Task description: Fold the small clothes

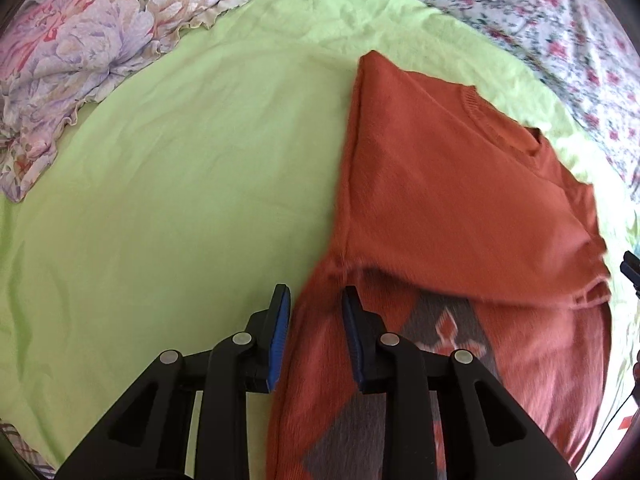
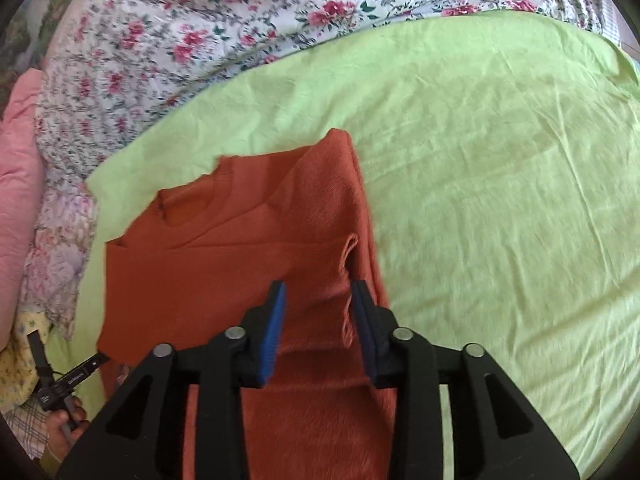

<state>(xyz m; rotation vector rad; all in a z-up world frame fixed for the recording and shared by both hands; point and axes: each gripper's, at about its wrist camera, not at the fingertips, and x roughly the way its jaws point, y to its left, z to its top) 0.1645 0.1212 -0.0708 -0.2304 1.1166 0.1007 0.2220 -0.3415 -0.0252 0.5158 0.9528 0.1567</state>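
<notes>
On the lime-green bedsheet (image 1: 180, 184), the rust-orange knitted sweater (image 1: 460, 200) lies partly folded towards its far edge. The left gripper (image 1: 314, 340) and right gripper (image 2: 320, 320) both hover with jaws parted, holding nothing. The loose folded sleeve may slip open if snagged.

A bed carries everything, covered by a white floral sheet (image 2: 208, 32) with red blossoms. A lime-green cloth (image 1: 180, 184) is spread over it, lightly creased. On the green cloth lies an orange sweater (image 1: 448, 184), partly folded, and a crumpled pastel floral garment (image 1: 88, 52) overlaps its far corner
</notes>
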